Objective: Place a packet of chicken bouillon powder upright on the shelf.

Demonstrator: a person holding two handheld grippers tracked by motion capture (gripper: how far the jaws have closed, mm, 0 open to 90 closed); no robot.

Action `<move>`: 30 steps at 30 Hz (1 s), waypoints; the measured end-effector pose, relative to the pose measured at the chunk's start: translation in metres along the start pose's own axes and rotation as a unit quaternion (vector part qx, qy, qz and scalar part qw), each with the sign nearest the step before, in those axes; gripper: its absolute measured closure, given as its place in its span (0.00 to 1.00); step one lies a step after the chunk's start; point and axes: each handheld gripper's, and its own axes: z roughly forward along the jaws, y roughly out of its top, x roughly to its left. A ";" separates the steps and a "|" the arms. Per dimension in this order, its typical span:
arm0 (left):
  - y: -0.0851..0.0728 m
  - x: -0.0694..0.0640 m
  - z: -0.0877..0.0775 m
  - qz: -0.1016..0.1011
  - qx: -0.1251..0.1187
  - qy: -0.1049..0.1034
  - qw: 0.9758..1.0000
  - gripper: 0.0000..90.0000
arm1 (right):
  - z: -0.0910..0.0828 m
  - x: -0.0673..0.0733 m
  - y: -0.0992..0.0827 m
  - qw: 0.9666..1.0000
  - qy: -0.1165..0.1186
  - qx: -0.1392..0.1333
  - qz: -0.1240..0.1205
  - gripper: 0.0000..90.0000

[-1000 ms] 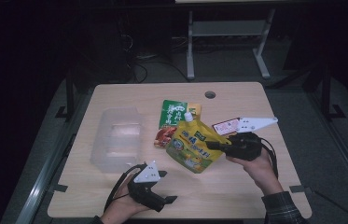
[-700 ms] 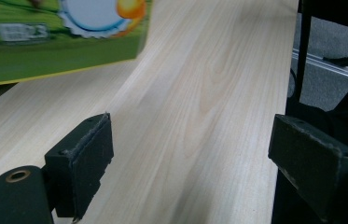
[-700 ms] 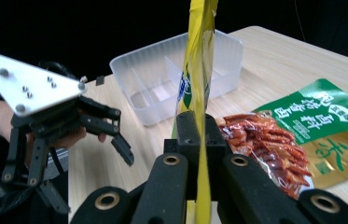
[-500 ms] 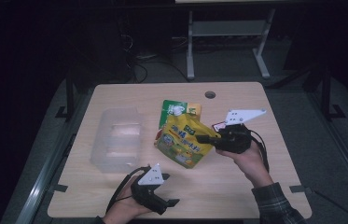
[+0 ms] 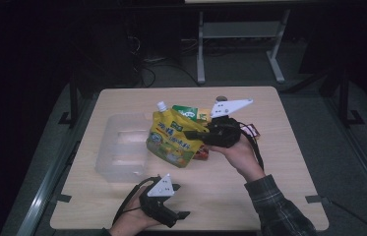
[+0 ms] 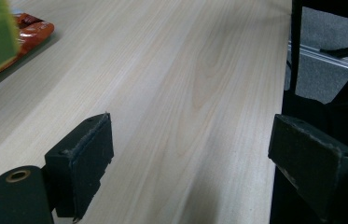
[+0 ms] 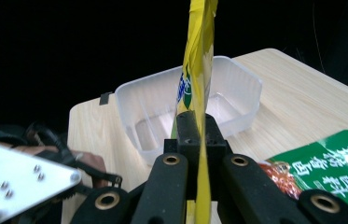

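A: At the left of the table [image 5: 279,196] a clear plastic tub [image 5: 122,147] is seen, open side up, with no writing to be made out on it. Near the front edge the left gripper [image 5: 183,215] is rested low over the wood, and in the left gripper view its two black pads [image 6: 85,158] are spread wide with bare tabletop between them – released, nothing gripped.

B: Just right of the tub the yellow spout pouch [image 5: 173,140] is held up off the table, white cap at the top left. Blue and green print is carried on its face, but the characters cannot be read from the high view.

A: In the right gripper view the pouch [image 7: 197,79] is seen edge-on, and it is clenched between the jaws of the right gripper [image 7: 198,135]; the pinch is taken at its lower edge, the body standing above the pads, over the tub [image 7: 237,88].

B: Behind it a green packet [image 7: 323,170] is laid flat, printed with white Chinese characters too small to be read with certainty. An orange-red packet [image 7: 281,179] is tucked against it
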 end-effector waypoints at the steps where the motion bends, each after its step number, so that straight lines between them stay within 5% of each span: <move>1: 0.000 0.000 0.000 0.000 0.000 0.000 1.000 0.15 | 0.003 -0.001 0.003 1.000 0.000 0.001 -0.006 1.00; 18: 0.000 0.002 0.001 0.009 0.004 0.001 1.000 0.15 | 0.060 0.008 0.049 1.000 0.016 0.009 -0.016 1.00; 30: -0.001 0.003 0.001 0.003 -0.004 0.001 1.000 0.15 | 0.099 0.011 0.064 0.999 0.027 0.017 -0.018 1.00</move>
